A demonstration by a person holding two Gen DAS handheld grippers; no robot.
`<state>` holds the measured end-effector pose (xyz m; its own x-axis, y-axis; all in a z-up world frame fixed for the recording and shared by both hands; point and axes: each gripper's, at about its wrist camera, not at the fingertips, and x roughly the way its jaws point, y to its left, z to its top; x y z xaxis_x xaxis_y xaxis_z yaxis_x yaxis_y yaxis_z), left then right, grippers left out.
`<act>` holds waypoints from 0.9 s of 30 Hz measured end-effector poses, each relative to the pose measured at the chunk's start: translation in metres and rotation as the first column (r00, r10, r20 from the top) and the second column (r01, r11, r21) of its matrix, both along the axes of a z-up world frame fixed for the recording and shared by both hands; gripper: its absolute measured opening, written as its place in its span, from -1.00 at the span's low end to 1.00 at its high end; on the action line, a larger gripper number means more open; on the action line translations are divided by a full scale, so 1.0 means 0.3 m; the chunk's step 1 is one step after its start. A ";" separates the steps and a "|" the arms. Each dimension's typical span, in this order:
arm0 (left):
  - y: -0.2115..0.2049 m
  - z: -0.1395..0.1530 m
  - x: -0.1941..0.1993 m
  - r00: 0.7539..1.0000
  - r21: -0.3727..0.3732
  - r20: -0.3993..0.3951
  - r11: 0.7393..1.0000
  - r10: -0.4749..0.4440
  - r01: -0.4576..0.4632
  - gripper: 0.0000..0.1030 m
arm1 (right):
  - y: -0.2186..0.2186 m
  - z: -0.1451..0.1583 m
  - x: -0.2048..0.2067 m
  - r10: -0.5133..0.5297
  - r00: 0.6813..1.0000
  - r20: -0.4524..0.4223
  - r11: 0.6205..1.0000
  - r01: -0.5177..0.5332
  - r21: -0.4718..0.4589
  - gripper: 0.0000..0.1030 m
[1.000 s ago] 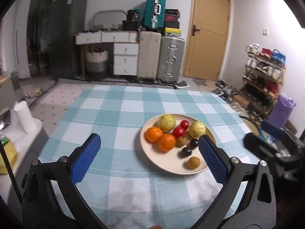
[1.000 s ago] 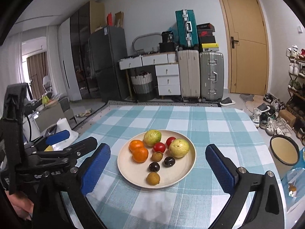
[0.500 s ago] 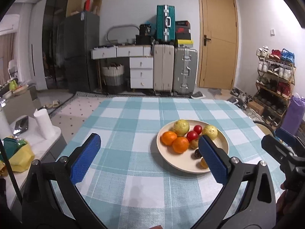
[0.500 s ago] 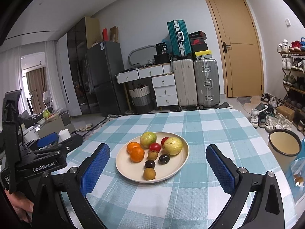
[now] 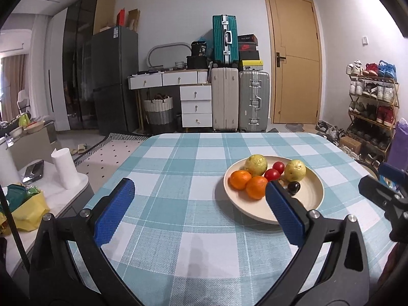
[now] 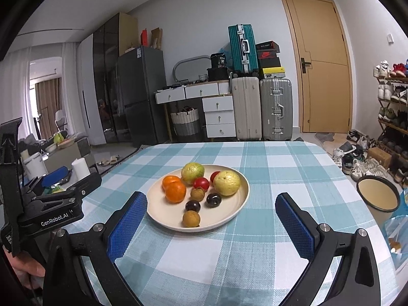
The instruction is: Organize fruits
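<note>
Both fingers (image 6: 293,219) pairs wide apart, empty, above plate (image 6: 229,216)

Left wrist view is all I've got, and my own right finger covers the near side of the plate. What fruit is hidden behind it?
Observer: A brown longan lies nearest the plate's front rim; your finger blocks it.
Operator: Anything else hidden there?
Observer: A second dark plum sits just behind that longan, left of the plum you can see.
Operator: Is the right gripper holding anything?
Observer: No, the right gripper is open and empty, short of the plate.
Operator: Anything off the table's right side?
Observer: A round black-rimmed bin stands beside the table's right edge.
</note>
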<state>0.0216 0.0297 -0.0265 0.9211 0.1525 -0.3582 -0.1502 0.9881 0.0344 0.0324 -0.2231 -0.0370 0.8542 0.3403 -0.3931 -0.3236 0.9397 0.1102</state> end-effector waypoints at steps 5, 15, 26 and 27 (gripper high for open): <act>-0.005 -0.032 0.005 1.000 0.017 0.001 1.000 -0.011 0.011 0.98 | 0.011 -0.021 0.006 0.000 1.000 0.004 1.000 0.000 -0.030 0.99; 0.004 -0.048 0.024 0.999 -0.018 0.012 0.999 -0.051 0.052 0.98 | 0.028 -0.044 0.023 0.014 1.000 -0.018 0.999 -0.015 -0.048 0.99; 0.012 -0.045 0.000 0.997 -0.031 0.054 0.997 -0.064 0.065 0.98 | 0.033 -0.027 -0.030 0.035 0.997 0.065 0.998 -0.032 -0.045 1.00; 0.012 -0.044 -0.001 0.997 -0.031 0.054 0.997 -0.063 0.065 0.98 | 0.040 -0.025 -0.033 0.038 0.997 0.068 0.998 -0.034 -0.057 1.00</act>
